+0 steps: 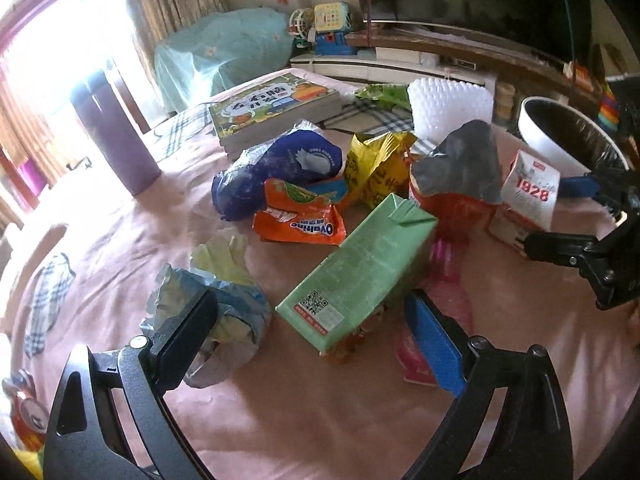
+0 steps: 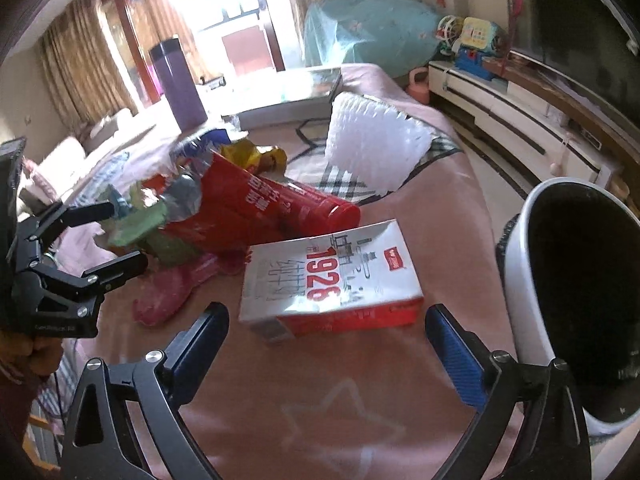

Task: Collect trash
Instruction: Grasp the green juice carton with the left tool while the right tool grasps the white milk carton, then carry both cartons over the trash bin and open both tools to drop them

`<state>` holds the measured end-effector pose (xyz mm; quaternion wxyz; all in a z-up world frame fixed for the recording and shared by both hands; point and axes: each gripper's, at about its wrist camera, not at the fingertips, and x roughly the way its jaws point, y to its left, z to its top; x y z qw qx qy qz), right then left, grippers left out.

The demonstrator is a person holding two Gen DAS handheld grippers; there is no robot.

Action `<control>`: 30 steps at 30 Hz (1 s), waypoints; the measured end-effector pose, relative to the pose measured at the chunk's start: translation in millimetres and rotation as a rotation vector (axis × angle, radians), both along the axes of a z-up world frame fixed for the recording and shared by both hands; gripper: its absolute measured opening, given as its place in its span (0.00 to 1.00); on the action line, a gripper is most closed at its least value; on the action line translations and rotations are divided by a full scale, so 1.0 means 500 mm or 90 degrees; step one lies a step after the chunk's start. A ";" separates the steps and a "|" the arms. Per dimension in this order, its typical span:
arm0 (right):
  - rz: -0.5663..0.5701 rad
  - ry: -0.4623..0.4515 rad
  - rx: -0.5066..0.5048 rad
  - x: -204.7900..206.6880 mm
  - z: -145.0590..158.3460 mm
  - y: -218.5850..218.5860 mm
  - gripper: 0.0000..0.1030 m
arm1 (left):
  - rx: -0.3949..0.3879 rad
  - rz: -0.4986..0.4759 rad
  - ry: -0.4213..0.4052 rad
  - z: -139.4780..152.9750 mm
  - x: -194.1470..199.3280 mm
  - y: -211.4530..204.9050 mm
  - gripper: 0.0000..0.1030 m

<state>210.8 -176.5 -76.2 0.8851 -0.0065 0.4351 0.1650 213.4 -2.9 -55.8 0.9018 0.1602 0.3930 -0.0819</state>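
Pink cloth covers the worktop [image 1: 320, 420], littered with crinkled wrappers. Left gripper [image 1: 312, 336] hovers with fingers spread wide around a boxy green carton [image 1: 360, 268], not touching. Right gripper [image 2: 326, 344] has fingers spread too, flanking a white-and-red carton [image 2: 332, 276] lying flat. Smooth round white bin [image 2: 520, 280] sits just beside.

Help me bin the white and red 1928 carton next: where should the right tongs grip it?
Grip the 1928 carton across its long flat side faces, coming straight ahead with the open right tongs. It lies flat, its near end between the jaws.
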 end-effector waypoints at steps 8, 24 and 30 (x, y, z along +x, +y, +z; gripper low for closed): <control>-0.015 -0.026 0.020 -0.024 0.009 -0.021 0.87 | -0.042 -0.025 0.022 0.011 -0.014 -0.016 0.41; -0.090 -0.083 0.095 -0.122 0.074 -0.119 0.87 | -0.182 -0.028 0.007 0.077 -0.112 -0.076 0.34; -0.131 -0.093 0.106 -0.151 0.080 -0.172 0.87 | -0.193 -0.058 0.007 0.088 -0.125 -0.131 0.34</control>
